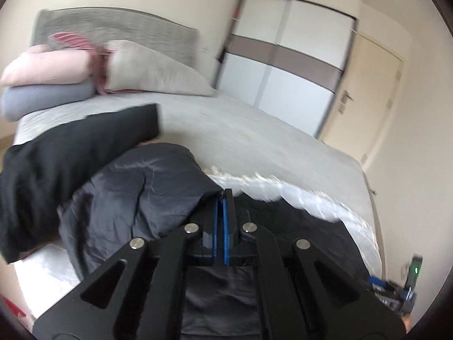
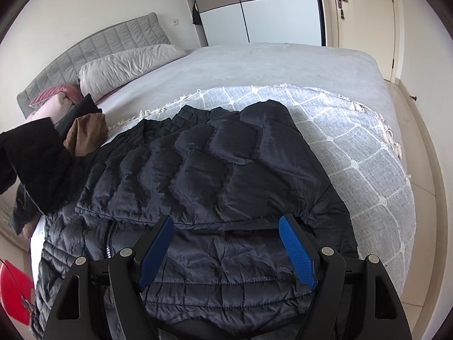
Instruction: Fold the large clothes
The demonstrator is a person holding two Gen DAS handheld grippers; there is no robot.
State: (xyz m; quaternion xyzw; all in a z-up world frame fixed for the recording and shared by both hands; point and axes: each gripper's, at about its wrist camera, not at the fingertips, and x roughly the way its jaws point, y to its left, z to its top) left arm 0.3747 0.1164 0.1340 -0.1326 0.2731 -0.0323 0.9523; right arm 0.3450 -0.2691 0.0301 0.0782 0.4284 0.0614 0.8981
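A dark navy quilted puffer jacket (image 2: 215, 170) lies on a grey checked throw (image 2: 354, 153) on the bed, with its right side folded over the body. My right gripper (image 2: 226, 221) is open, its blue pads just above the jacket's folded part and holding nothing. In the left wrist view my left gripper (image 1: 223, 195) is shut on a fold of the jacket (image 1: 147, 187) and lifts it above the bed; the view is motion blurred. A black-sleeved arm (image 1: 65, 164) shows to the left of it.
Pillows (image 2: 127, 65) and pink bedding (image 1: 48, 68) lie by the grey headboard (image 2: 93, 45). A white sliding wardrobe (image 2: 260, 8) and a door (image 2: 362, 22) stand beyond the bed. A red object (image 2: 14, 291) sits at the lower left. The floor (image 2: 419, 147) runs along the right.
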